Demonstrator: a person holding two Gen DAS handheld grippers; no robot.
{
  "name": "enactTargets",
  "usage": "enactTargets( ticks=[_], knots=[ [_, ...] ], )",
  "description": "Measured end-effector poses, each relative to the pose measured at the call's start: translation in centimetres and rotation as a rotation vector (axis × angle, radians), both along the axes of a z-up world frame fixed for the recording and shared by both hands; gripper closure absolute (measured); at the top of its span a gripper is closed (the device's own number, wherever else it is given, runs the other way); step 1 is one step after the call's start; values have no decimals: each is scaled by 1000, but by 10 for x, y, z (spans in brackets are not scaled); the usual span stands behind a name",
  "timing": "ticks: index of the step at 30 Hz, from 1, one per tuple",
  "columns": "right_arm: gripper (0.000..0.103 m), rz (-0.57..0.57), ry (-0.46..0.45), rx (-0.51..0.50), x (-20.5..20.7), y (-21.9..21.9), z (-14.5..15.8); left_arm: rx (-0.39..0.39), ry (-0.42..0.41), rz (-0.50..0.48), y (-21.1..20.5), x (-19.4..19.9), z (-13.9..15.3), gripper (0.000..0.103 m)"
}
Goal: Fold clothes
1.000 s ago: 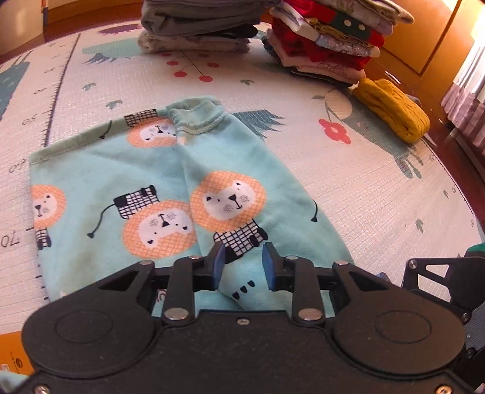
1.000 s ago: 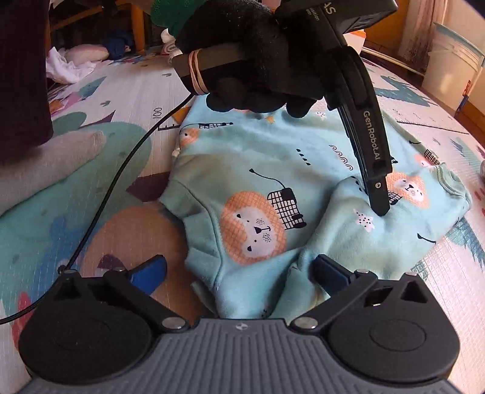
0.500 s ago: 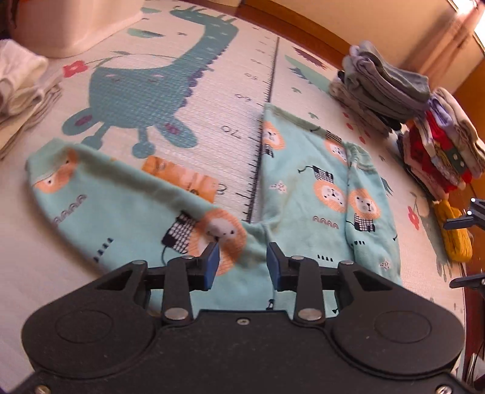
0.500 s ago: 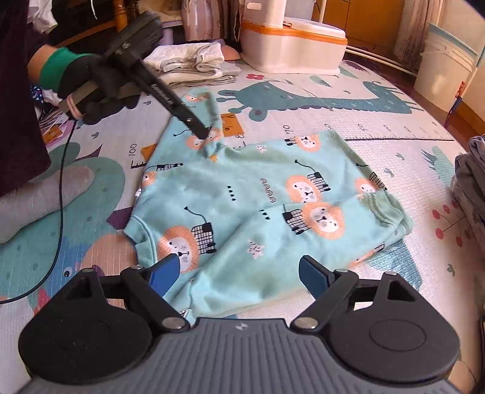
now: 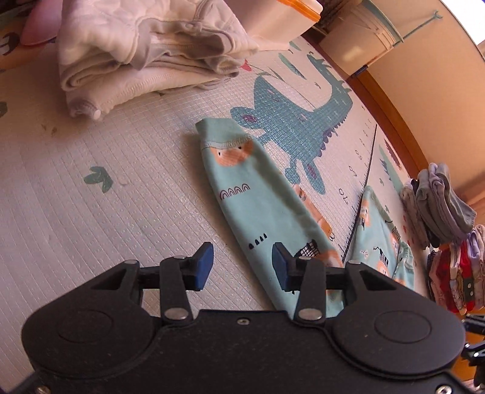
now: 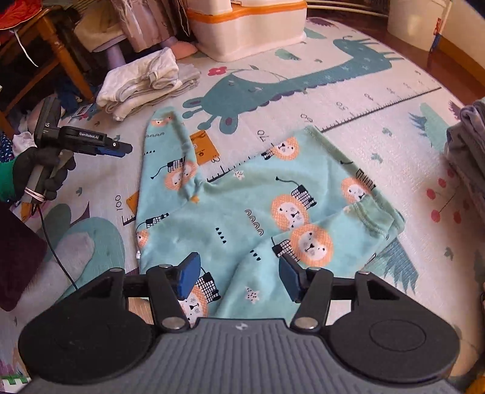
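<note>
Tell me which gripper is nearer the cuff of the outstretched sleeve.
Left. The left gripper hangs beside the sleeve cuff, off the cloth. The right gripper, jaws closing on nothing, hovers over the shirt body, farther away.

A big play mat (image 6: 348, 100) covers the floor, with a teal giraffe (image 6: 272, 81) and a ruler line (image 6: 379, 112) drawn on it. A white box with an orange stripe (image 6: 245, 27) stands at the mat's far edge. A wooden chair (image 6: 51, 39) is at the far left.
</note>
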State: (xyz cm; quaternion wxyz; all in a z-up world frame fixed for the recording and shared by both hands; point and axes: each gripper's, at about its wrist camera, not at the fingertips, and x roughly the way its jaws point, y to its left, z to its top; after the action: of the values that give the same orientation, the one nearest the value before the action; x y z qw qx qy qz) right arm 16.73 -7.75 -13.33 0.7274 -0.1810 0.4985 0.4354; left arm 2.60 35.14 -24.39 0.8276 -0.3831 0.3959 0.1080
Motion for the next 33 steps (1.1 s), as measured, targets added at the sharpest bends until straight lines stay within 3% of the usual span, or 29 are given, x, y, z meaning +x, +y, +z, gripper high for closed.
enactTargets(
  ticks=[5, 9, 11, 19, 25, 29, 30, 31, 33],
  knots=[
    [52, -135, 55, -72, -27, 1, -58, -63, -33, 78, 15, -8, -10, 62],
    [51, -360, 65, -3, -40, -8, -72, -101, -56, 136, 35, -10, -18, 62],
    [51, -459, 128, 51, -48, -9, -77, -113, -71, 171, 46, -10, -21, 62],
    [49, -495, 216, 195, -87, 29, -65, -166, -153, 189, 67, 12, -33, 62],
    [46, -474, 264, 220, -91, 46, -65, -177, -193, 221, 67, 29, -37, 65],
    [45, -491, 276, 265, -81, 49, -60, -197, -179, 211, 62, 32, -40, 80],
    [45, -498, 277, 276, -78, 50, -59, -195, -179, 211, 60, 32, -39, 94],
    [45, -504, 278, 289, -75, 50, -57, -189, -182, 213, 59, 31, -38, 99],
    [45, -516, 282, 311, -70, 50, -55, -171, -199, 210, 58, 29, -31, 101]
  ],
)
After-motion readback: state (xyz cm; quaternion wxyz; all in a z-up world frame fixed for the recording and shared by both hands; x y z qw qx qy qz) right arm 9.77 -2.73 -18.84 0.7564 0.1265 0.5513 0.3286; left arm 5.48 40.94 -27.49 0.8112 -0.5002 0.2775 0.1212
